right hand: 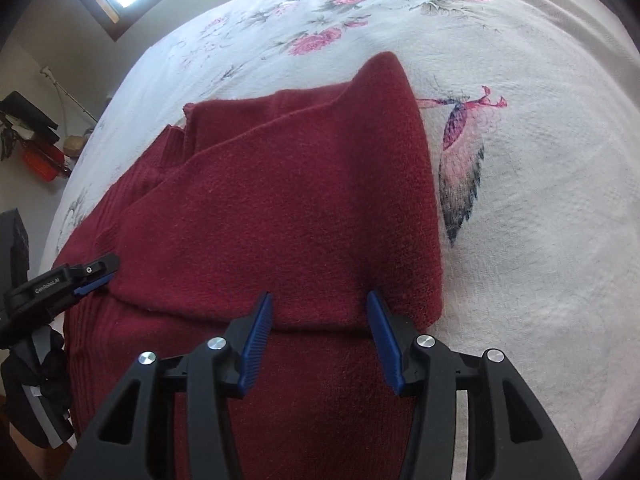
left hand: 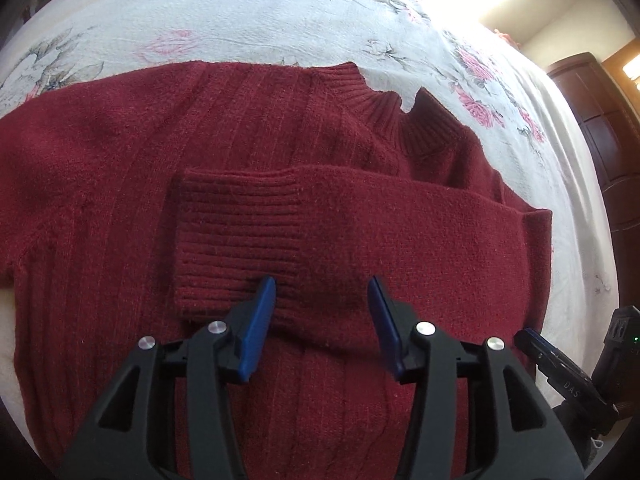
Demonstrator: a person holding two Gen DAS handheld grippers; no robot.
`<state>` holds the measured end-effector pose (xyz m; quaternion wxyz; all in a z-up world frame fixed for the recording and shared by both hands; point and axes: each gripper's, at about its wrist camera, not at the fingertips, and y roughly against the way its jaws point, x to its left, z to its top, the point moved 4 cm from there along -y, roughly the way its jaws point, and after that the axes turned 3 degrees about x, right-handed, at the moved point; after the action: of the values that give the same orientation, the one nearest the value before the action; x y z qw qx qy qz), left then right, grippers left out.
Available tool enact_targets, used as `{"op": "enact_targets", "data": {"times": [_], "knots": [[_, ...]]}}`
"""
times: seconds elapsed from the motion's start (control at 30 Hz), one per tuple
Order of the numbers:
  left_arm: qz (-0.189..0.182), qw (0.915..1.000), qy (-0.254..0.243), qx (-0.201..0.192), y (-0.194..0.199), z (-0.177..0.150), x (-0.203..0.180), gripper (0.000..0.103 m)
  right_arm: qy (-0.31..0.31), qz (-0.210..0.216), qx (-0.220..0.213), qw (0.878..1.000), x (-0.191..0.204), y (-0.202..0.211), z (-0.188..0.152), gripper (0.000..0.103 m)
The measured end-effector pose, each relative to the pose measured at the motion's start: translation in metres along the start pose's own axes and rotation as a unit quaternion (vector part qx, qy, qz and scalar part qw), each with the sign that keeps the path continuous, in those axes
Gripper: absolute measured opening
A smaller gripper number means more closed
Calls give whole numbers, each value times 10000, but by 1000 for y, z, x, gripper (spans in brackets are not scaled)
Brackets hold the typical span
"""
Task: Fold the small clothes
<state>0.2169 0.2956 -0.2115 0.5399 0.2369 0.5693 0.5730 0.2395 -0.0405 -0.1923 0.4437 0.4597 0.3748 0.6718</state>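
A dark red knit sweater (left hand: 120, 168) lies flat on a white floral bedspread (left hand: 240, 12). Its right sleeve is folded across the chest, and the ribbed cuff (left hand: 236, 232) rests near the middle. My left gripper (left hand: 322, 284) is open just above the sleeve beside the cuff, holding nothing. In the right wrist view the same sweater (right hand: 280, 208) shows its folded sleeve running up to the shoulder. My right gripper (right hand: 320, 300) is open over the sleeve's near edge, with nothing between its blue pads. The left gripper's tip (right hand: 94, 270) shows at the left edge.
The bedspread (right hand: 540, 160) stretches bare to the right of the sweater, printed with a feather motif (right hand: 460, 176). A dark wooden cabinet (left hand: 600, 140) stands beyond the bed's right edge. Clutter and a red box (right hand: 42, 164) lie on the floor at left.
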Motion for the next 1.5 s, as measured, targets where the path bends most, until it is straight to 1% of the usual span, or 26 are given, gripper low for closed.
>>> {"op": "enact_targets", "data": {"times": [0.07, 0.17, 0.23, 0.3, 0.33, 0.4, 0.43, 0.5, 0.6, 0.67, 0.73, 0.8, 0.9, 0.97, 1.03, 1.1, 1.17, 1.23, 1.33, 1.5], "knots": [[35, 9999, -142, 26, -4, 0, -5, 64, -30, -26, -26, 10000, 0, -3, 0, 50], [86, 9999, -142, 18, -7, 1, -9, 70, 48, -135, 6, 9999, 2, -7, 1, 51], [117, 9999, -123, 19, -4, 1, -12, 70, 98, -196, 79, 9997, 5, -7, 3, 52], [55, 9999, -41, 76, 6, 1, -11, 70, 116, -200, 173, 9996, 9, 2, 5, 52], [-34, 10000, 40, 56, 16, 0, -7, 70, 119, -128, 136, 9998, 13, 13, 5, 52], [-216, 9996, 152, -108, 41, -2, 5, 70, 224, 174, -32, 9996, 25, 38, 1, 53], [-269, 9992, 183, -212, 53, -4, 13, 70, 314, 227, -53, 9992, 33, 47, -3, 54], [-197, 9986, 297, -386, 75, -9, 40, 70, 524, 212, -37, 9984, 48, 60, -13, 57], [-31, 9962, 663, -565, 102, -20, 93, 70, 807, 360, 132, 9960, 74, 62, -31, 58], [265, 9936, 895, -638, 116, -29, 132, 70, 920, 413, 255, 9946, 89, 57, -41, 58], [572, 9904, 1061, -678, 130, -40, 171, 71, 1009, 336, 387, 9936, 102, 46, -50, 58], [734, 9854, 1358, -715, 143, -49, 213, 71, 1073, 274, 508, 9925, 109, 36, -58, 58], [867, 9738, 1926, -842, 163, -65, 274, 71, 1083, 292, 684, 9913, 117, 20, -69, 58], [963, 9661, 2197, -958, 174, -73, 307, 71, 1136, 213, 729, 9906, 122, 12, -76, 58], [957, 9584, 2474, -1057, 181, -77, 335, 71, 1154, 179, 806, 9899, 125, 4, -82, 58], [863, 9508, 2738, -1161, 187, -80, 360, 71, 1145, 178, 883, 9893, 127, -4, -86, 58], [741, 9436, 2958, -1291, 190, -79, 380, 71, 1202, 108, 882, 9888, 130, -7, -90, 60], [639, 9381, 3087, -1435, 192, -75, 394, 71, 1296, 70, 843, 9880, 133, -7, -92, 63], [529, 9319, 3223, -1580, 193, -66, 410, 71, 1323, 34, 827, 9877, 133, -9, -94, 64], [427, 9220, 3407, -1790, 191, -48, 426, 70, 1412, -47, 850, 9863, 136, -14, -96, 65]]}}
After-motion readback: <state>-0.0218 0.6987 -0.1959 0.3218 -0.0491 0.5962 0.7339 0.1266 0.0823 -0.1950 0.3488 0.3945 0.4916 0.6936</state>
